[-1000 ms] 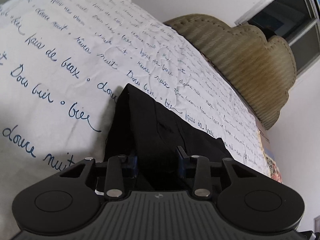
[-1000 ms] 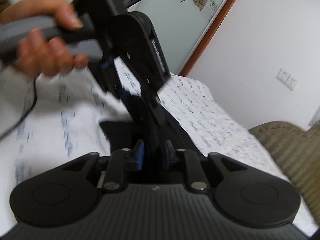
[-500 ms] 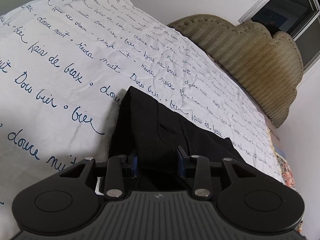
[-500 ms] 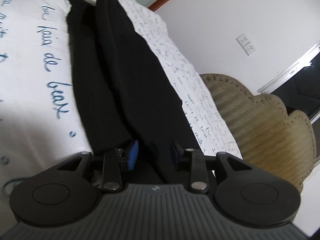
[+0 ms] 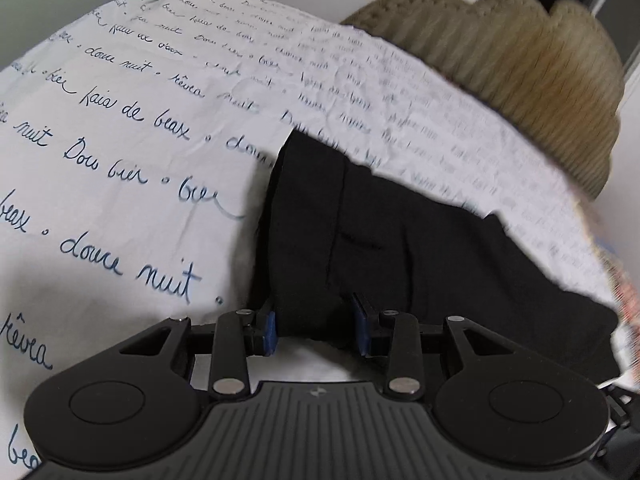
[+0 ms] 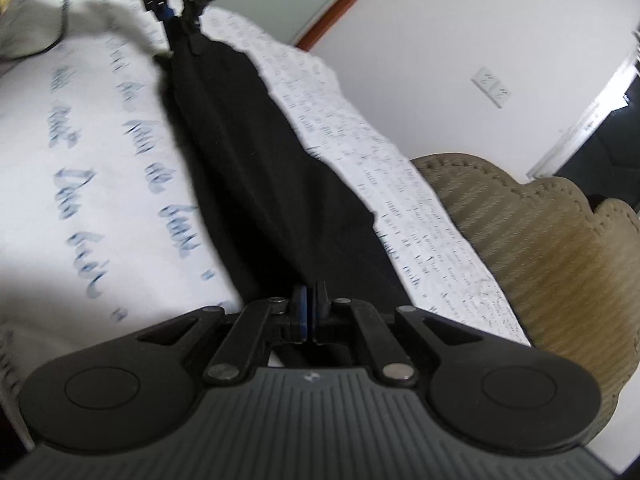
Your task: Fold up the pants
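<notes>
Left wrist view: a white bedsheet [image 5: 120,184] printed with blue handwritten French script is seen, with "douce nuit", "de beax" and "rêvea" legible at the left of the frame. Black pants [image 5: 400,248] are laid across the sheet from the centre toward the lower right, below a tan ribbed headboard [image 5: 520,72] at the upper right. The left gripper [image 5: 315,326] is held with its blue-padded fingers [image 5: 270,326] spread apart at the lower centre; the near edge of the pants is lying between them, and no squeeze on the cloth is shown.

Right wrist view: the pants [image 6: 248,168] are stretched as a long dark band from the upper left down to the lower centre of the frame, over the blurred script of the sheet [image 6: 80,200]. The right gripper [image 6: 310,312] is clamped on the near end of the cloth, its pads pressed together. At the upper left the left gripper [image 6: 176,16] is seen at the far end of the pants. A white wall socket [image 6: 491,87] is visible at the upper right; lettering on the far gripper is too blurred to be read.
</notes>
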Demonstrator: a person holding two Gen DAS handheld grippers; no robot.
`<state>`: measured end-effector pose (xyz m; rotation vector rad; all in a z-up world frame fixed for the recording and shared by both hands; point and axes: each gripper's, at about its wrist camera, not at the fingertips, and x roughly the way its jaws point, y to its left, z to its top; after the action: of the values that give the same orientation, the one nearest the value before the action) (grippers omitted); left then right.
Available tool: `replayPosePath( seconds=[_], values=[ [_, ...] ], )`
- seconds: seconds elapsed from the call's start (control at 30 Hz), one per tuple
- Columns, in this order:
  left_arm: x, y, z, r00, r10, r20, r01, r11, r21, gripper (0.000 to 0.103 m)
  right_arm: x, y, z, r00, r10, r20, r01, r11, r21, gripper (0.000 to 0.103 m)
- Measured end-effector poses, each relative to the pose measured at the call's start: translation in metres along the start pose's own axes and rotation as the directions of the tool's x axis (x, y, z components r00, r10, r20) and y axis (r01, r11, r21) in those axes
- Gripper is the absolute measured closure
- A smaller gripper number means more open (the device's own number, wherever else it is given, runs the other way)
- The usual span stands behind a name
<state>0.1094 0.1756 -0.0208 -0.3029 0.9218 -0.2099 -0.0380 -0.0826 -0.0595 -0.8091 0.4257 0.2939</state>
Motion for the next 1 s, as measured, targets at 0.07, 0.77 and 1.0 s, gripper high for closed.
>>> replayPosePath(
  seconds=[0.07, 0.77, 1.0],
  values=[
    [0.003, -0.003, -0.002, 0.999, 0.026, 0.019, -0.027, 0.999, 0.033, 0.067, 0.005, 0.005, -0.005, 1.0, 0.018, -0.016, -0.018, 1.0, 0.007, 0.102],
    [-0.035, -0.047, 0.011, 0.949, 0.251, 0.193, -0.284, 0.943, 0.173, 0.047, -0.027, -0.051, -0.052, 0.997, -0.063, -0.039, 0.071, 0.959, 0.273, 0.096],
    [0.005, -0.179, -0.02, 0.995, -0.092, 0.032, 0.069, 0.895, 0.441, 0.038, -0.042, -0.124, -0.13, 0.996, -0.045, -0.082, 0.092, 0.657, 0.748, 0.088]
  ],
)
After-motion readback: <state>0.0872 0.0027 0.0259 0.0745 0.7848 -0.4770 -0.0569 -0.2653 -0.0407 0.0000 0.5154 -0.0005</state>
